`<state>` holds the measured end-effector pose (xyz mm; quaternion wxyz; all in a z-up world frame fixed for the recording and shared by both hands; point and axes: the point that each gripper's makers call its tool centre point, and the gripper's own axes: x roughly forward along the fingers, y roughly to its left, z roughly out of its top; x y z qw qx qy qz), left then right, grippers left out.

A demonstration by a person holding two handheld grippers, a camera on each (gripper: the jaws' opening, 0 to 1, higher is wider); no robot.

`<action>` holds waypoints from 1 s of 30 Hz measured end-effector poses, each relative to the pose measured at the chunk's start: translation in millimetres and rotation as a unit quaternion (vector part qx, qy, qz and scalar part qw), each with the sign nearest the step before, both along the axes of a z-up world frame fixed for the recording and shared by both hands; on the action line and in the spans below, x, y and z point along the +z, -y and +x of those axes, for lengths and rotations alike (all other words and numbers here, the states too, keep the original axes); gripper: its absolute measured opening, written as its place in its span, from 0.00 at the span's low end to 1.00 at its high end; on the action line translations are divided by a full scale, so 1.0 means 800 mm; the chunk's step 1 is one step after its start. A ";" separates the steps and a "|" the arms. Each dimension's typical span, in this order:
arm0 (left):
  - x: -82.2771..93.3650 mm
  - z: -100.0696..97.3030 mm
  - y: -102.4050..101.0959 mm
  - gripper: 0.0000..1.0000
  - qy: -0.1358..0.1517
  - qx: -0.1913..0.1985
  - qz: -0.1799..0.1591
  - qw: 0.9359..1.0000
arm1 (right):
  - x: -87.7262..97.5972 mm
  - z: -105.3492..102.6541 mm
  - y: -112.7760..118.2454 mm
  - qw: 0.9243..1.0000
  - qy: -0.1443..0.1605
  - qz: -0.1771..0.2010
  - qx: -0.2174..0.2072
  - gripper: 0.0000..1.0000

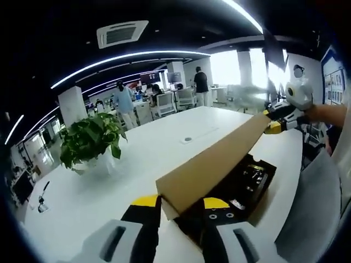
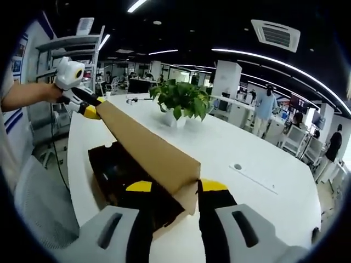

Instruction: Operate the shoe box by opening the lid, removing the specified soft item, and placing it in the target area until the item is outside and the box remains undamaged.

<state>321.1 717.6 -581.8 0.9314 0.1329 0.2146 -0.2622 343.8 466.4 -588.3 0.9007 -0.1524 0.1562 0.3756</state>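
The worktop (image 1: 219, 129) is a long white table in an open office with ceiling light strips and people standing at desks far behind. A potted plant (image 1: 90, 139) stands on it, well apart from the box.

The shoe box (image 1: 249, 183) lies on the worktop near its edge, dark inside, with contents too dim to identify. Its brown lid (image 1: 219, 159) is raised, tilted over the box.

Left tongs (image 1: 181, 211): jaws stand either side of the near lid corner, closed on it. Right tongs (image 2: 170, 200): jaws clamp the opposite lid corner. In the left gripper view the right tongs appear at the far lid end.
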 end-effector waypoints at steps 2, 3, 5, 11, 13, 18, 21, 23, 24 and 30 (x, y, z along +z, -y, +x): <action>0.004 0.006 -0.001 0.26 0.005 -0.001 0.003 1.000 | 0.004 0.009 0.002 1.000 0.005 0.001 -0.005 0.22; 0.004 0.008 -0.002 0.25 0.004 -0.001 0.003 1.000 | 0.004 0.010 0.002 1.000 0.003 0.001 -0.007 0.21; 0.006 0.013 -0.003 0.24 0.008 0.000 0.004 1.000 | 0.006 0.016 0.003 1.000 0.008 -0.003 -0.011 0.19; 0.003 0.025 -0.008 0.20 0.006 0.014 0.009 1.000 | 0.012 0.032 0.007 1.000 0.013 -0.006 -0.023 0.13; -0.003 0.027 -0.009 0.20 0.001 0.018 0.015 1.000 | 0.013 0.037 0.008 1.000 0.012 -0.005 -0.025 0.12; -0.012 0.033 -0.015 0.20 -0.007 0.036 0.016 0.999 | 0.015 0.046 0.008 0.999 0.008 0.001 -0.031 0.11; -0.017 0.036 -0.019 0.19 -0.012 0.043 0.019 0.999 | 0.017 0.051 0.007 0.999 0.007 0.000 -0.033 0.10; -0.021 0.039 -0.022 0.18 -0.015 0.048 0.019 0.999 | 0.017 0.055 0.007 0.999 0.007 -0.001 -0.033 0.10; -0.024 0.041 -0.023 0.18 -0.018 0.050 0.019 0.998 | 0.018 0.057 0.008 0.999 0.006 0.000 -0.033 0.10; -0.043 0.050 -0.027 0.17 -0.033 0.061 0.018 0.997 | 0.020 0.069 0.008 0.999 0.003 0.002 -0.036 0.09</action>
